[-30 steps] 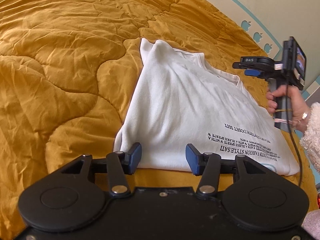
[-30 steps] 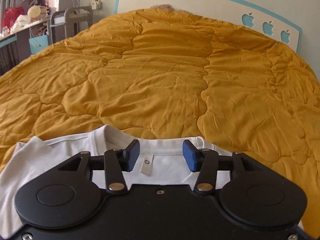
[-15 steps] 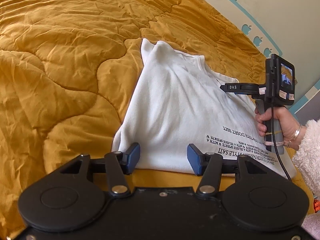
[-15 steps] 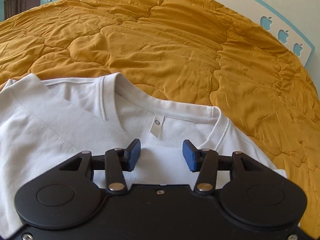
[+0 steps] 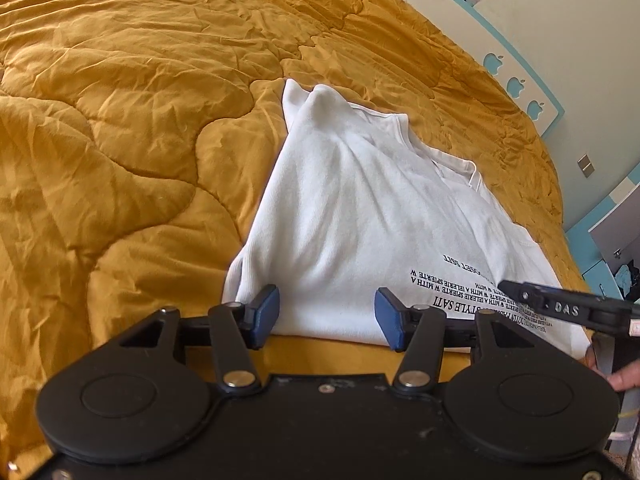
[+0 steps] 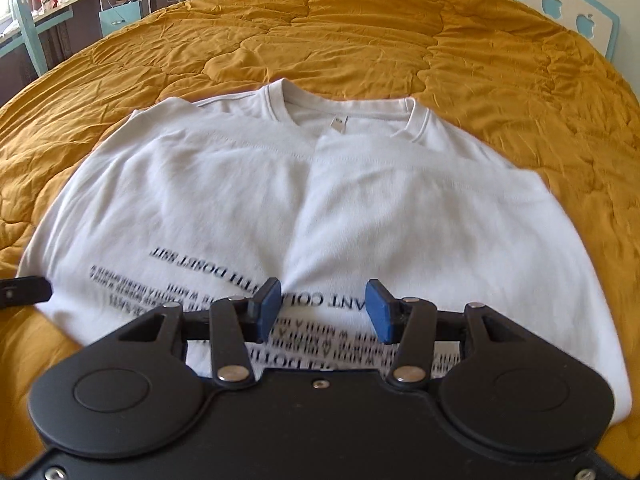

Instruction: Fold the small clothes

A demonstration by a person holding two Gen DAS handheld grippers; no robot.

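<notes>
Two open, empty tools flank the white T-shirt (image 6: pixel 320 200) on the bed (image 5: pixel 120 120): left tool (image 5: pixel 326 318) at its side edge, right tool (image 6: pixel 322 312) over the printed hem, collar farthest away.

From the left wrist we look down close over the white T-shirt's (image 5: pixel 360 216) side edge, across the bed (image 5: pixel 120 100) toward its headboard corner. From the right wrist we face the collar and headboard. Both views share the shirt's printed text.
</notes>
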